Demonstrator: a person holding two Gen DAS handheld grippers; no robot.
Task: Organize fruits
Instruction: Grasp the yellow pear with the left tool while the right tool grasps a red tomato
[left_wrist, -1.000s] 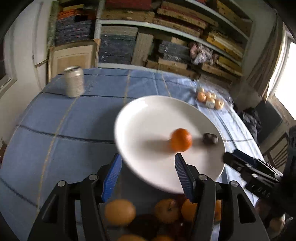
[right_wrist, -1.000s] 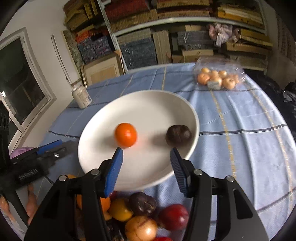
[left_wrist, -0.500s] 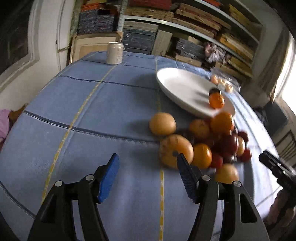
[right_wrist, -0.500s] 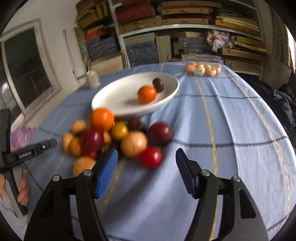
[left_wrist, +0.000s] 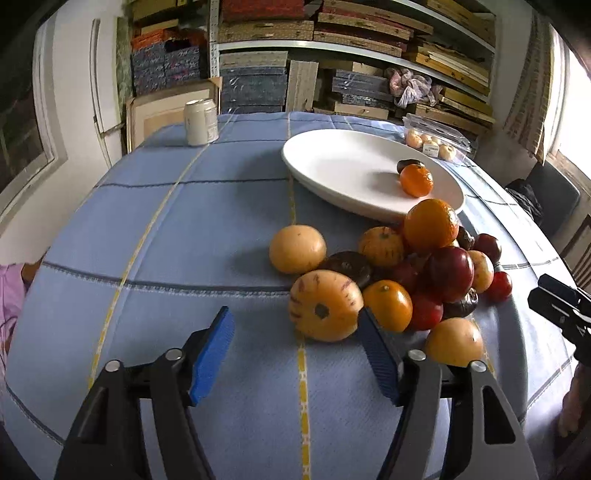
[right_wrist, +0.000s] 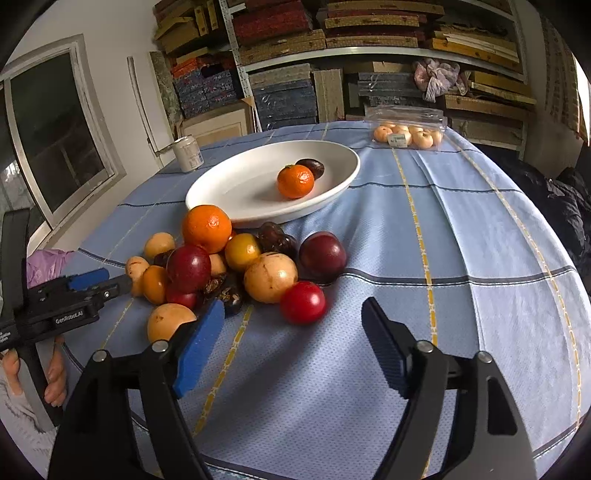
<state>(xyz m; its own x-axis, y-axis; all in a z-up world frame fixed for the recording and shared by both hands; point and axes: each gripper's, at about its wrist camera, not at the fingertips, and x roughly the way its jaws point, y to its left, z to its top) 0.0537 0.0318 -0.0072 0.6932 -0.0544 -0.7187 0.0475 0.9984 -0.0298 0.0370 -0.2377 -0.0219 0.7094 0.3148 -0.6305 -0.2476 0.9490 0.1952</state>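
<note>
Two fruits, a mandarin (right_wrist: 295, 181) and a dark one (right_wrist: 311, 167), lay on the plate (right_wrist: 221, 188); we had drawn both grippers, left (left_wrist: 295, 354) and right (right_wrist: 291, 343), back, empty and agape, toward the heap (right_wrist: 221, 266) awaiting sorting.

Both pulled back from white plate (right_wrist: 207, 194), low over tablecloth (left_wrist: 184, 229) now. Left gripper (left_wrist: 295, 350) by striped melon (left_wrist: 325, 310); right gripper (right_wrist: 291, 343) near red fruit (right_wrist: 303, 302). Fruit pile fully visible.
</note>
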